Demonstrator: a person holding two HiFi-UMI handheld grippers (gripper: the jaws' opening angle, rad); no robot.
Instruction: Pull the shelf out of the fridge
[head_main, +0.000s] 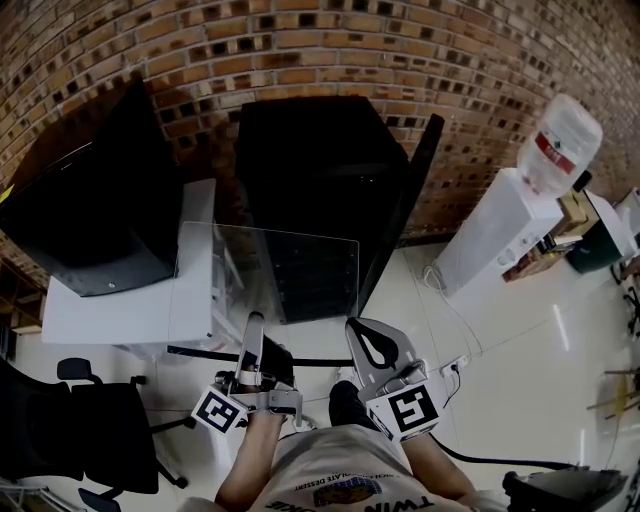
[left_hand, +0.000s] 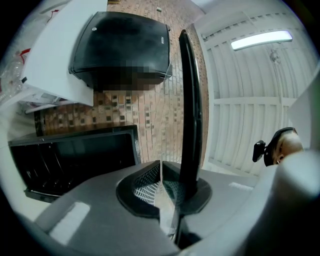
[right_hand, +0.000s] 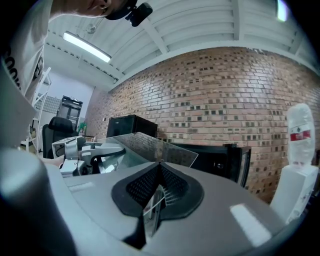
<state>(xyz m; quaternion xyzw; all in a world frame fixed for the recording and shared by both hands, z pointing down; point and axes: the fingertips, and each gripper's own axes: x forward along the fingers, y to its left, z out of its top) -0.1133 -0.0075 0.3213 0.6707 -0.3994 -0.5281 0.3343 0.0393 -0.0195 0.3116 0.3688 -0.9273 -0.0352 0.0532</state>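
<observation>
The flat transparent glass shelf (head_main: 270, 265) is reading colourless against the boxy black fridge (head_main: 320, 150). The brick wall (head_main: 420, 50) is showing red-brown with dark flecks. The grey left hand-held gripper (head_main: 254, 322) is bearing black-and-white square markers.

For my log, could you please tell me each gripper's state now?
Left gripper: closed on the glass shelf.
Right gripper: closed on the glass shelf.
</observation>
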